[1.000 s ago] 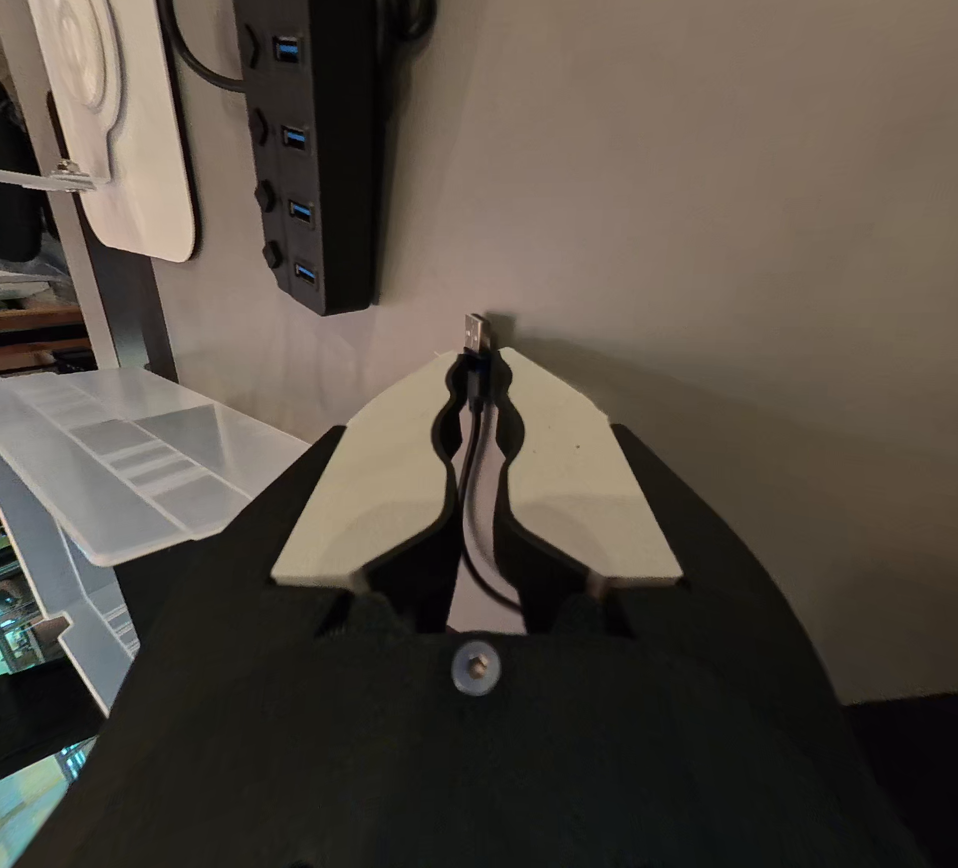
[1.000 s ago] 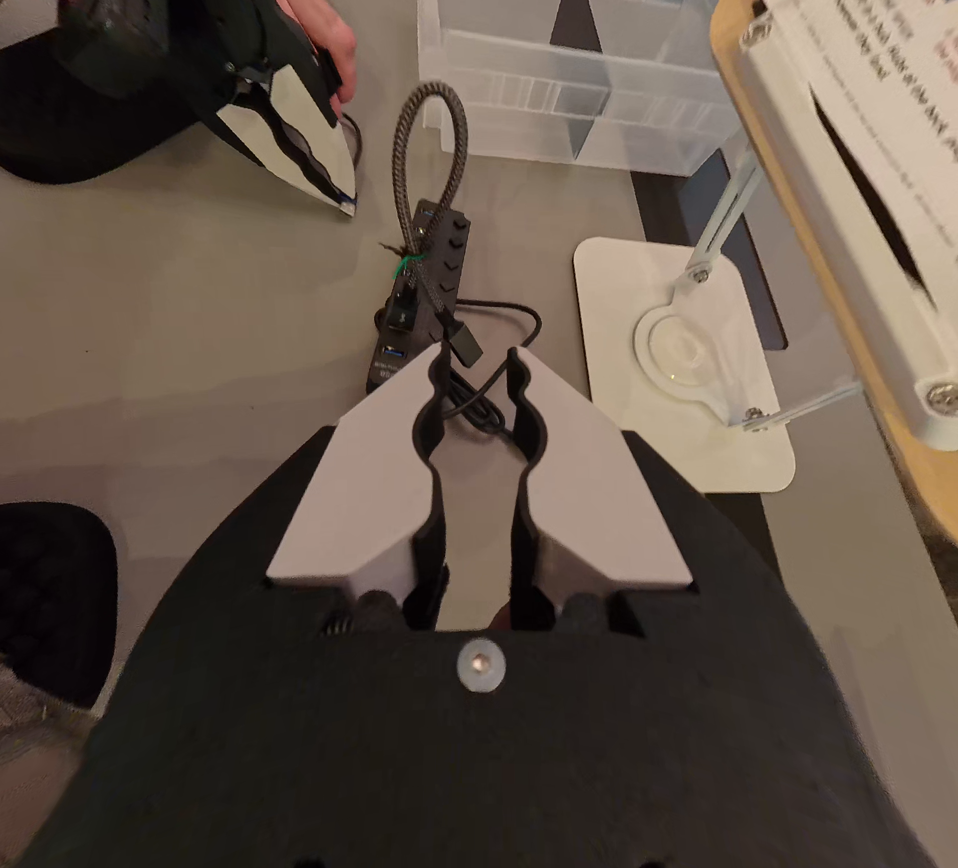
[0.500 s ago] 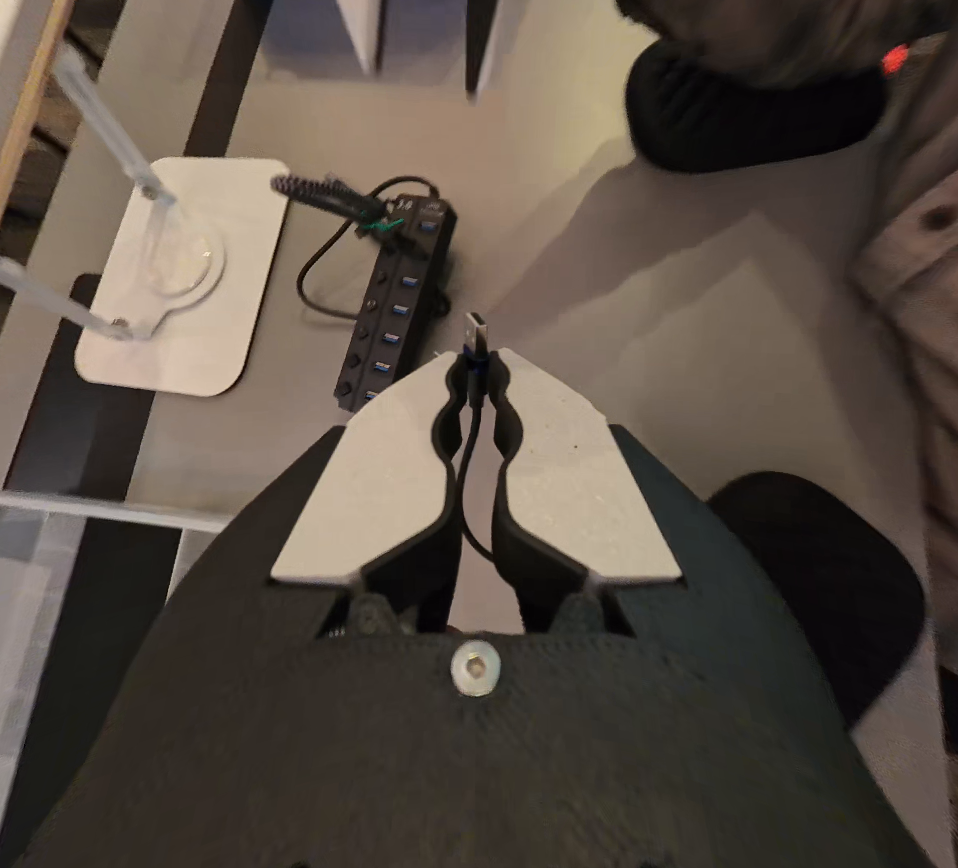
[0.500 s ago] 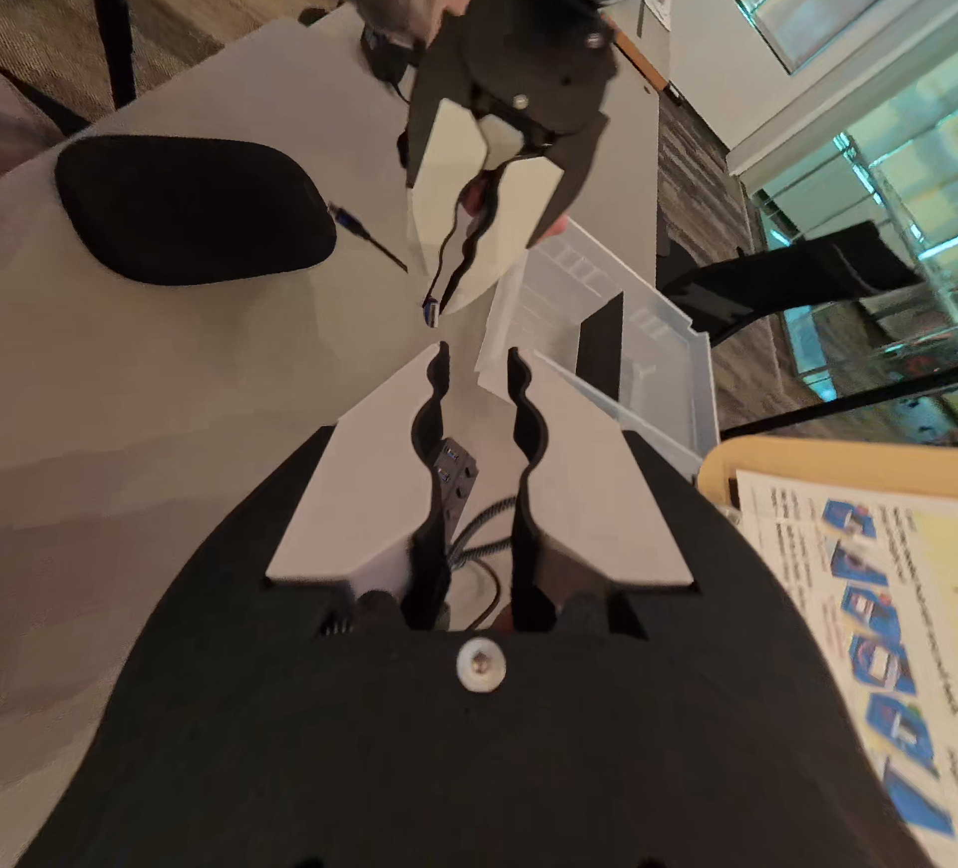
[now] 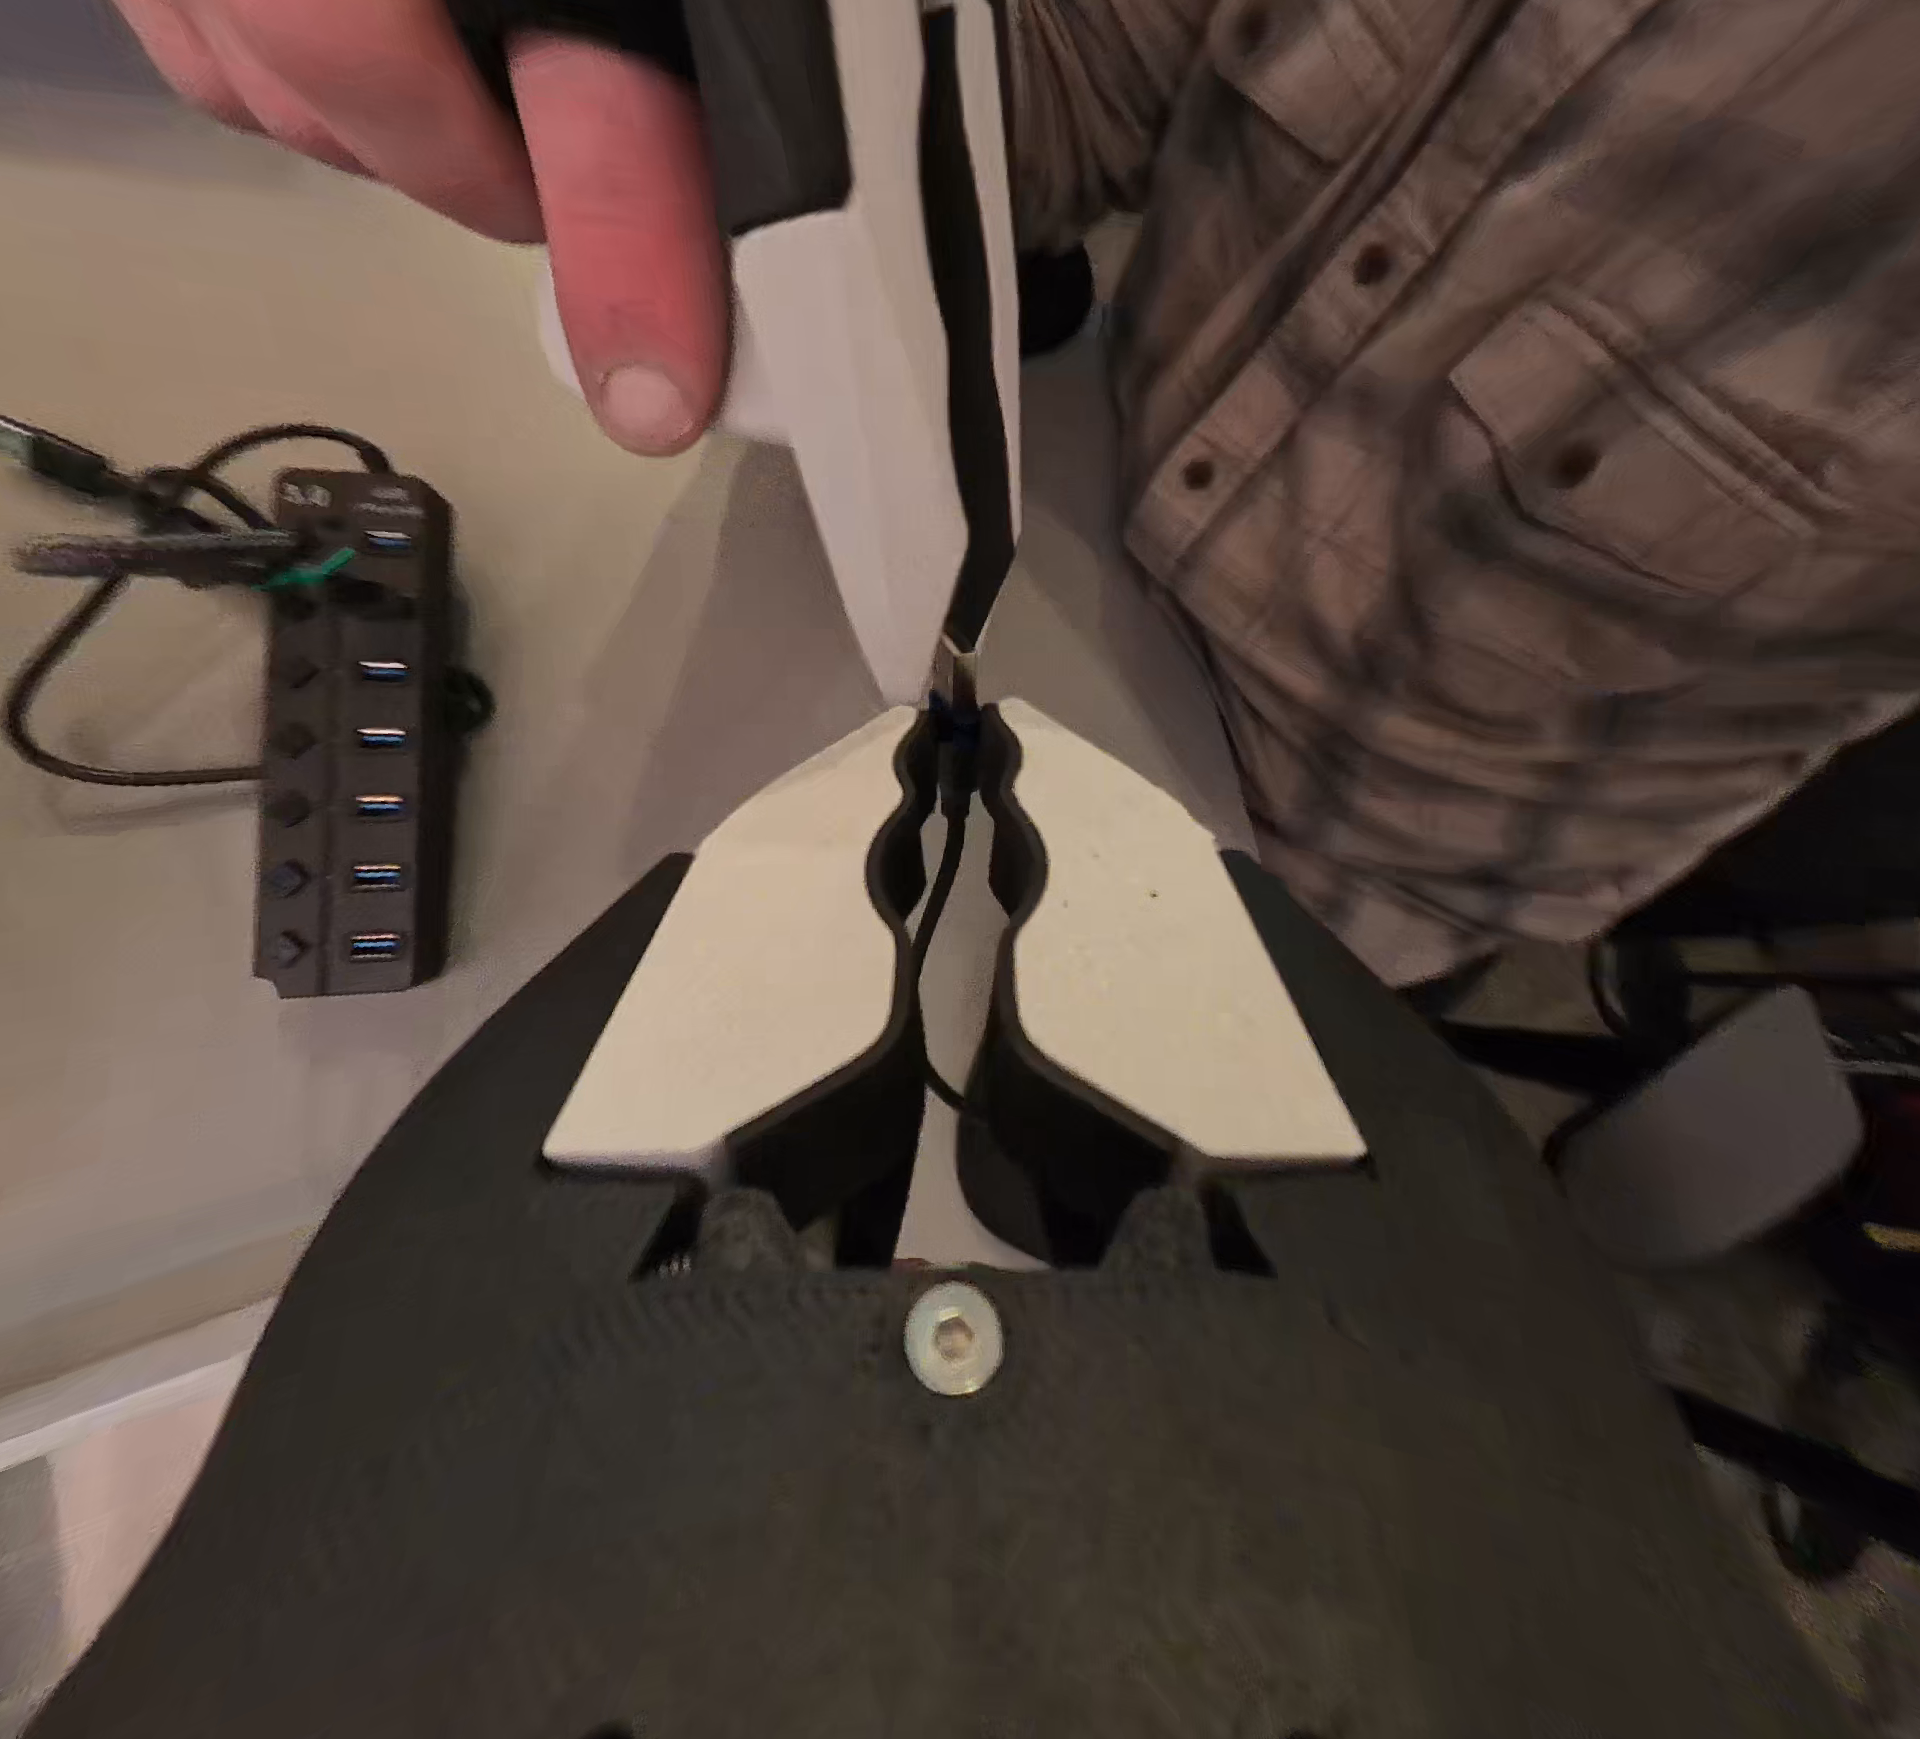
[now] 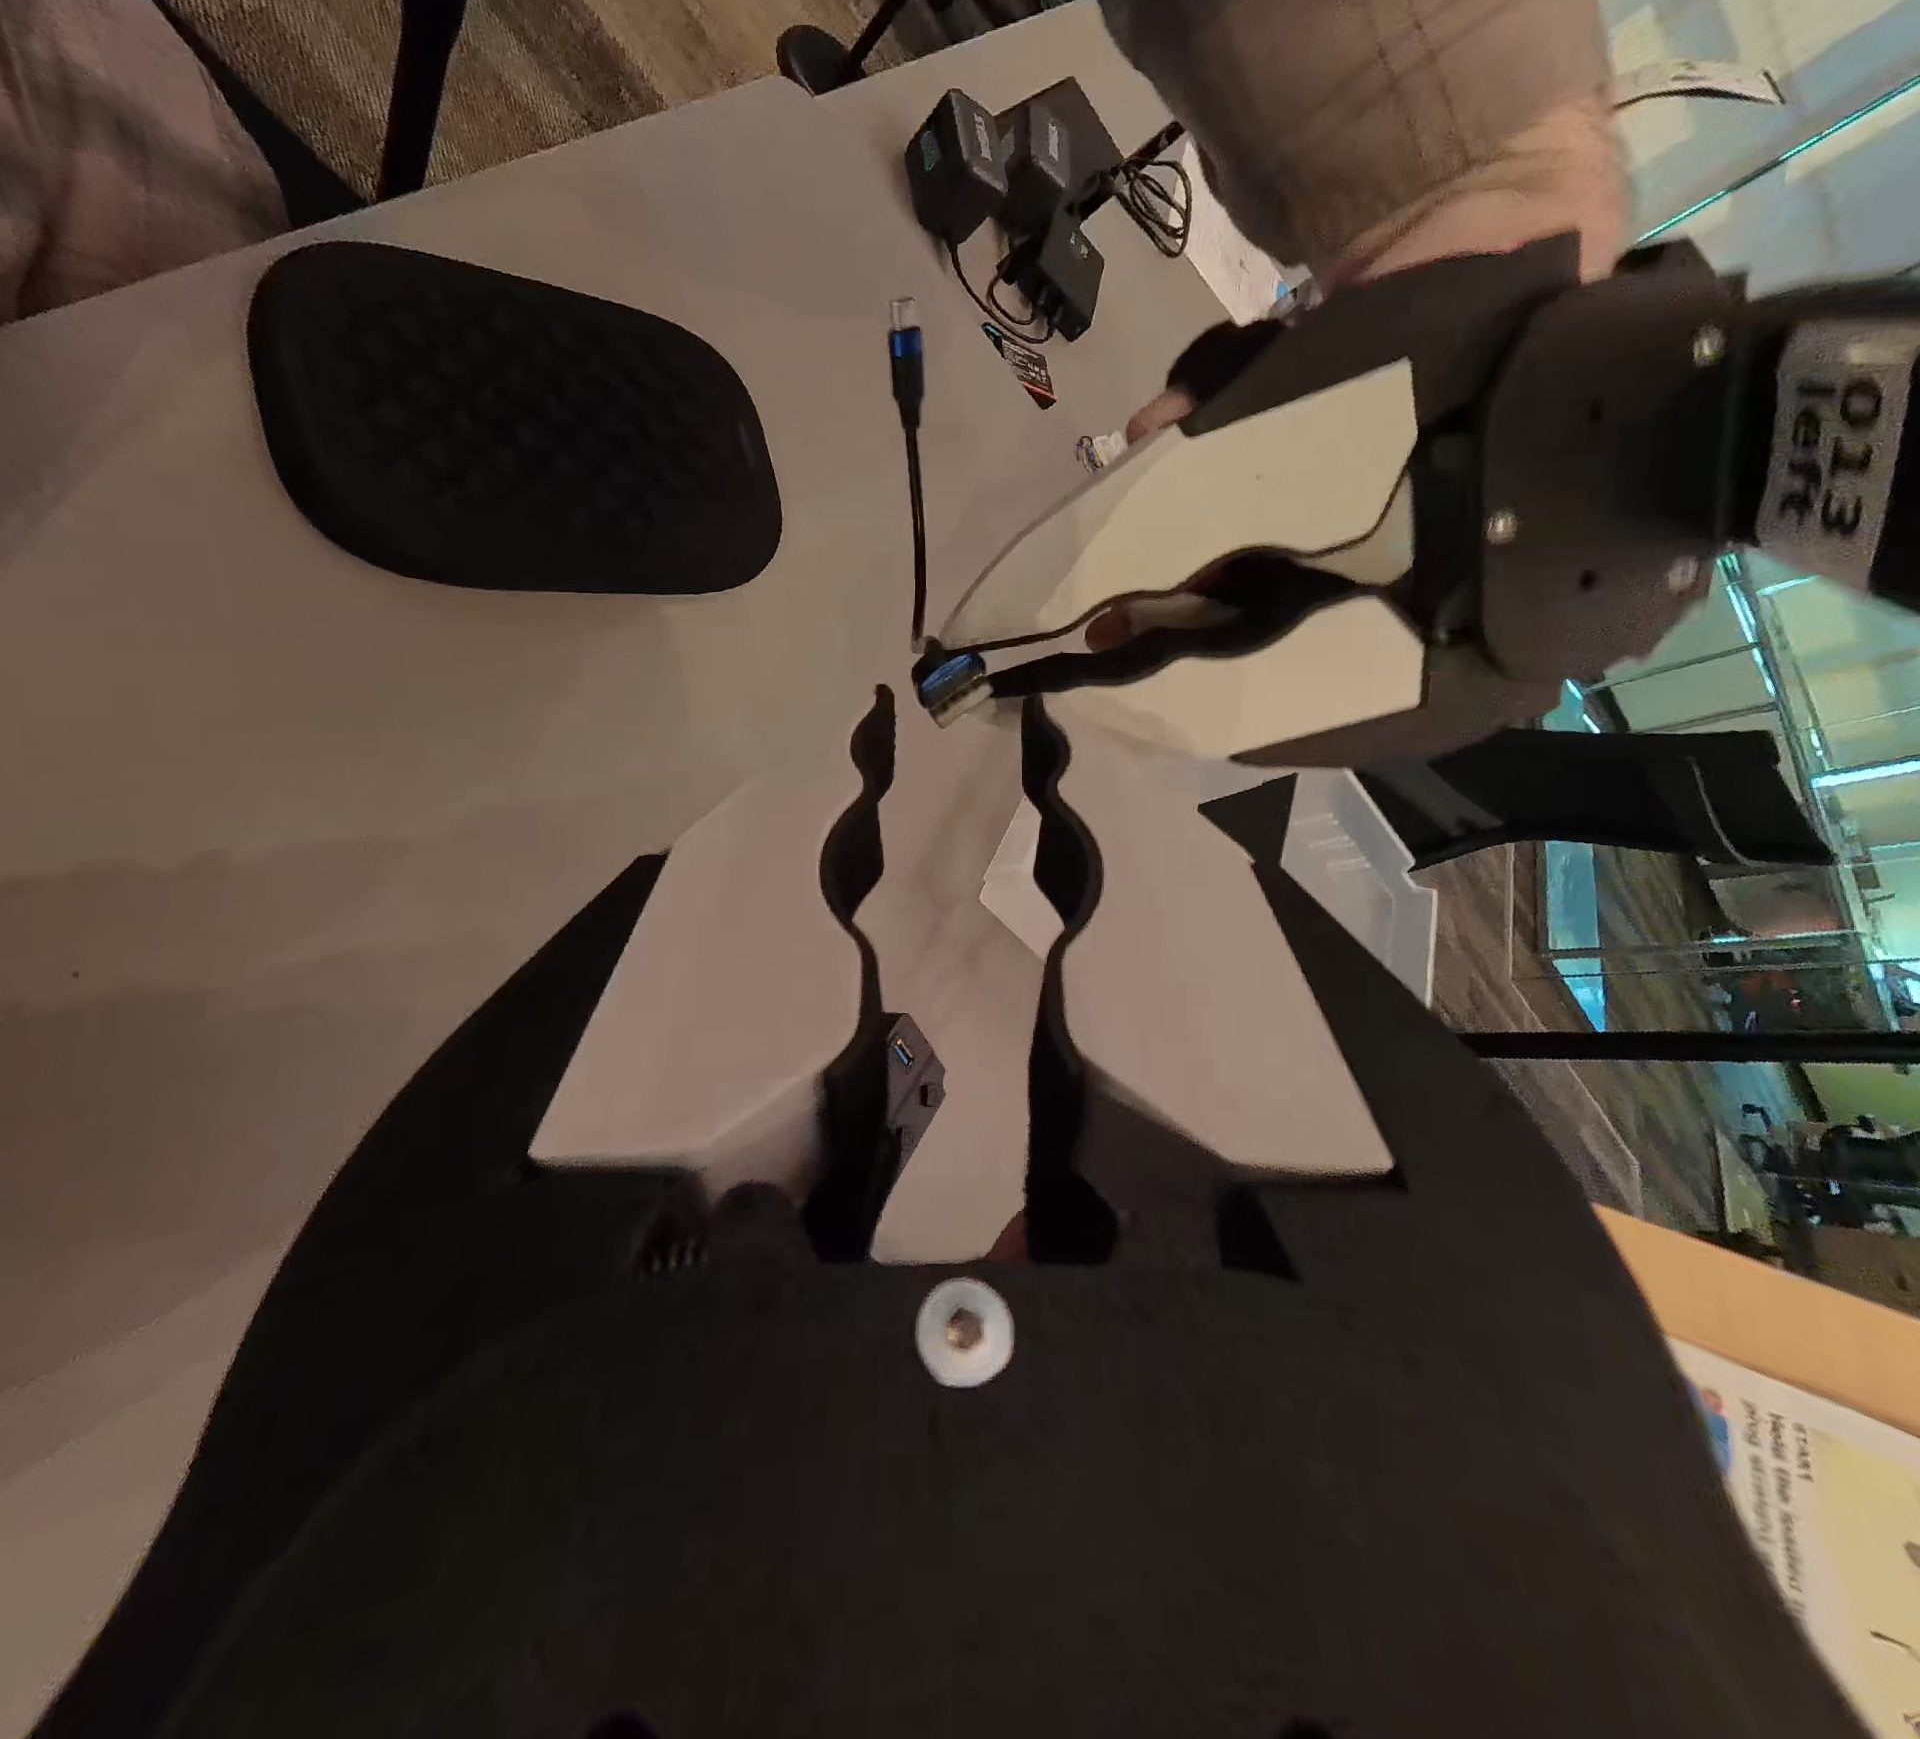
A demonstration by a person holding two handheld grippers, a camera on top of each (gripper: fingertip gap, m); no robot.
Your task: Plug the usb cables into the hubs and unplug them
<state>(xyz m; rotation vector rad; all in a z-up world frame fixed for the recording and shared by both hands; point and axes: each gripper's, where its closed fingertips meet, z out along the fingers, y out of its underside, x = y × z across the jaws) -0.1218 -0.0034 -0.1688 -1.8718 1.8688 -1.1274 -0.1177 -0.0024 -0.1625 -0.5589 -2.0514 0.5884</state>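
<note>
Hiding behind the left gripper (image 5: 954, 723), most of the pinched USB plug (image 5: 958, 673).

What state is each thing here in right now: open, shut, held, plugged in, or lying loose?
Left gripper: shut on the USB plug.
USB plug: held clear of the hub, not plugged in.
Right gripper: open, its tips right by the plug.
USB hub: flat on the table, five blue ports empty, braided cable at its top end.
Second USB cable: loose on the table.
</note>
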